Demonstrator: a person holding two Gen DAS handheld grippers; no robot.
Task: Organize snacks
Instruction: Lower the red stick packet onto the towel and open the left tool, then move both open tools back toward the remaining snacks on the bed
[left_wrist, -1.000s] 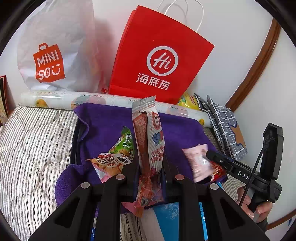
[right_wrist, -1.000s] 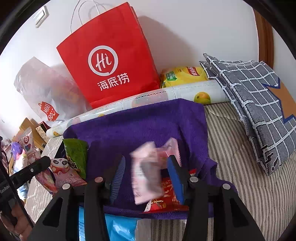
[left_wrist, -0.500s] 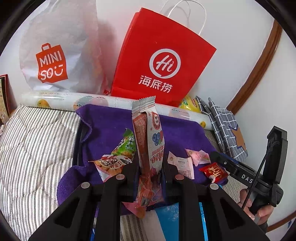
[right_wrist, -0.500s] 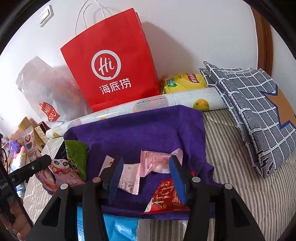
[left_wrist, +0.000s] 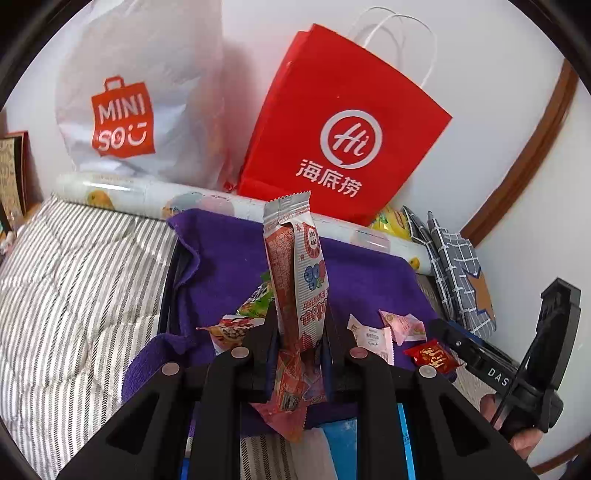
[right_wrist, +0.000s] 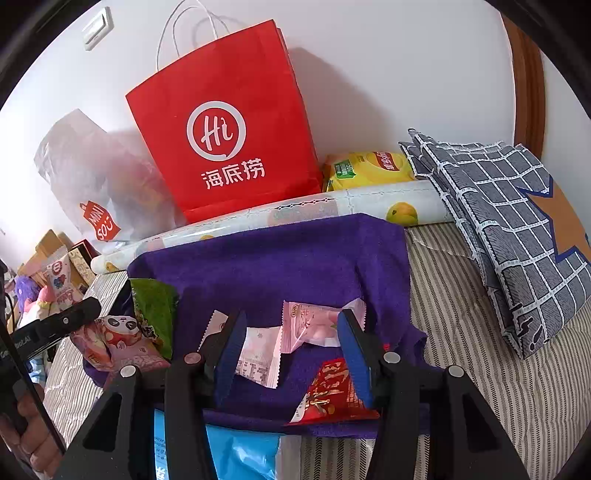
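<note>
My left gripper (left_wrist: 299, 332) is shut on a long red-and-white snack bar (left_wrist: 295, 273) that stands upright over the purple towel (left_wrist: 229, 251). On the towel lie a green packet (right_wrist: 153, 310), a panda packet (right_wrist: 118, 343), two pink-and-white packets (right_wrist: 317, 325) (right_wrist: 258, 354) and a small red packet (right_wrist: 332, 391). My right gripper (right_wrist: 291, 326) hovers open just above the pink packets, its blue pads (right_wrist: 232, 343) apart and touching nothing. The left gripper (right_wrist: 70, 319) with its bar also shows at the left edge of the right wrist view.
A red paper bag (right_wrist: 229, 140) and a white plastic bag (left_wrist: 136, 110) lean on the wall behind a patterned roll (right_wrist: 332, 210). A yellow chip bag (right_wrist: 369, 168) and grey checked cushions (right_wrist: 517, 229) lie at right. Striped bedding (left_wrist: 74, 295) surrounds the towel. A blue packet (right_wrist: 240, 454) lies nearest.
A pink packet that hung blurred between my right fingers has dropped onto the purple towel and lies still there. The left gripper keeps its hold on the bar.
</note>
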